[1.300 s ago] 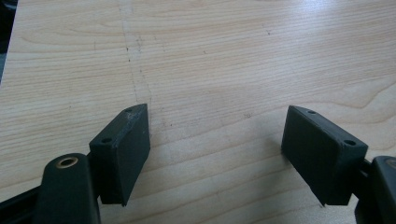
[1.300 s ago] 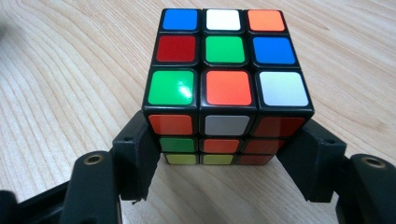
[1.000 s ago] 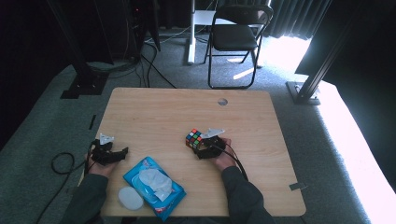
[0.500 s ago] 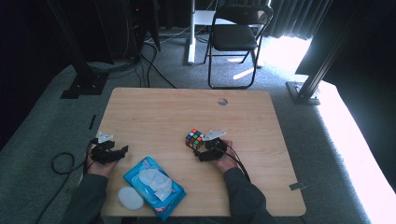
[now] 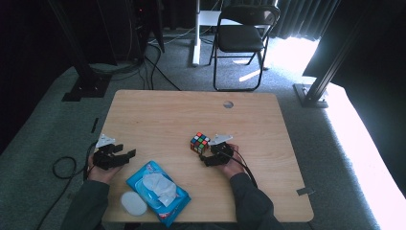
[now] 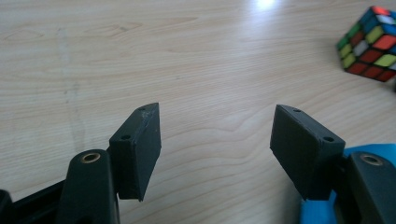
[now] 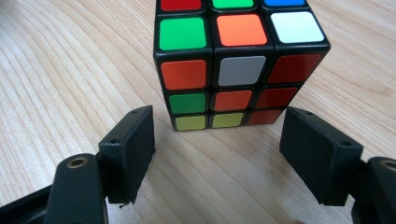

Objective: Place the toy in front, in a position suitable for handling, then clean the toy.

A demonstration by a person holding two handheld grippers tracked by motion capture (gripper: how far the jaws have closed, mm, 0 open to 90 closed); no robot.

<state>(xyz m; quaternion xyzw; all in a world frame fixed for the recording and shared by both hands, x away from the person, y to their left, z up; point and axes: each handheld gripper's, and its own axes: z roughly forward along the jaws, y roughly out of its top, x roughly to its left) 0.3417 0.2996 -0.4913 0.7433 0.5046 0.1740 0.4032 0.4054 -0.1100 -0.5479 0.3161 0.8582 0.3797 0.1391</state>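
Just cube [image 7: 233, 60] before gaping right tongs [image 7: 219, 154]

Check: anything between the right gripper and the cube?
Nothing. In the right gripper view, bare table separates the open right gripper from the cube.

1 cube [image 5: 200, 143], 1 wipes pack [image 5: 158, 191], 1 white, perhaps lid-like, disc [image 5: 133, 203], 2 grippers [image 5: 125, 156] [image 5: 206, 159], 1 chair [image 5: 242, 38]

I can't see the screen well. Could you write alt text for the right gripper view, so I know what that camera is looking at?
A scrambled, black-framed puzzle cube with coloured stickers sits on a pale wooden table, just beyond the open right gripper. The gripper's two black jaws rise from the bottom edge, spread about as wide as the cube and not touching it.
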